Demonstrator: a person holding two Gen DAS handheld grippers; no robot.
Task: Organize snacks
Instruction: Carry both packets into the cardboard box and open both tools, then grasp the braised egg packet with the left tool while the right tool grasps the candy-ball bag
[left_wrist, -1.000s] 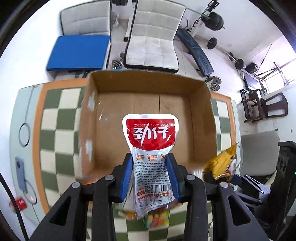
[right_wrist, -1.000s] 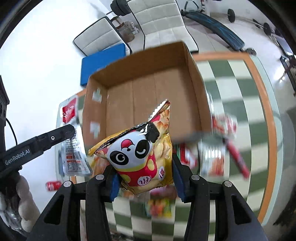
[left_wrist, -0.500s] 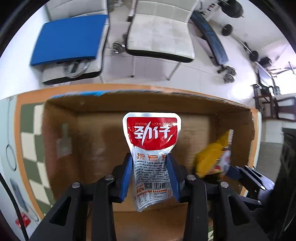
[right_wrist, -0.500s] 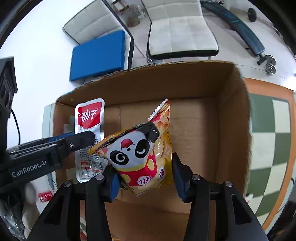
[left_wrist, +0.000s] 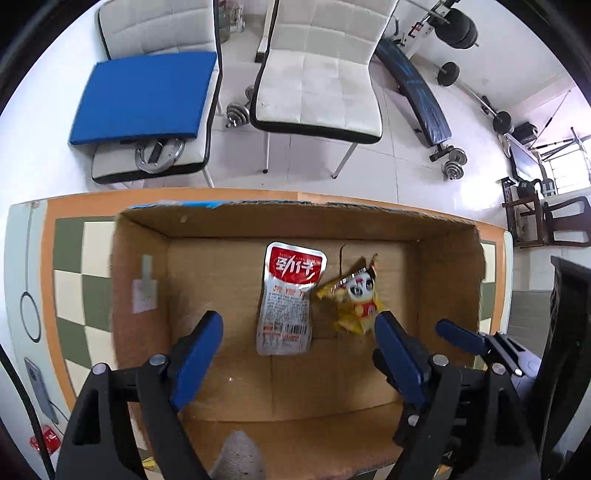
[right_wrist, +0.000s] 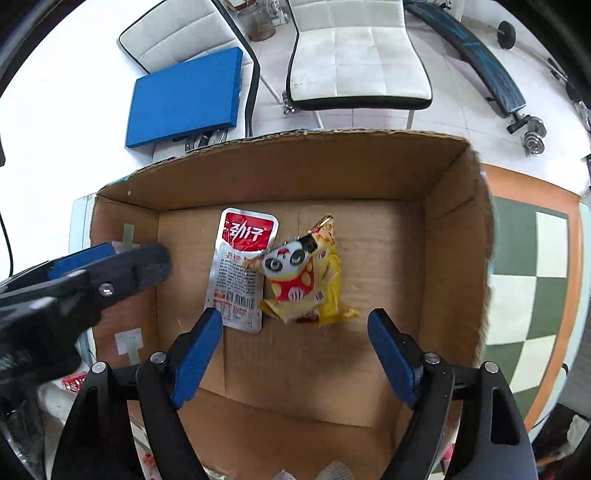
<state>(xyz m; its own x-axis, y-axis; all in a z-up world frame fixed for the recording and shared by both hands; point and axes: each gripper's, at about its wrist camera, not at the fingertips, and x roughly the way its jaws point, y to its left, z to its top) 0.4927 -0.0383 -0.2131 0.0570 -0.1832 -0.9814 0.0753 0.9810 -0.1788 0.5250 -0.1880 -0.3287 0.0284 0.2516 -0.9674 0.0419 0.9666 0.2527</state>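
**Both packets dropped in the box**

My left hand-held gripper and right hand-held gripper are opening, nothing between the jaws. Below them in the cardboard box, the flat foil sachet touches the crinkled yellow panda bag. I risk snagging a corrugated wall while withdrawing.

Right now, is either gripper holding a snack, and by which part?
Nothing held. Both grippers' jaws are opening, empty; the red pouch and panda bag lie in the box.

home gym: weight bench, dumbbells
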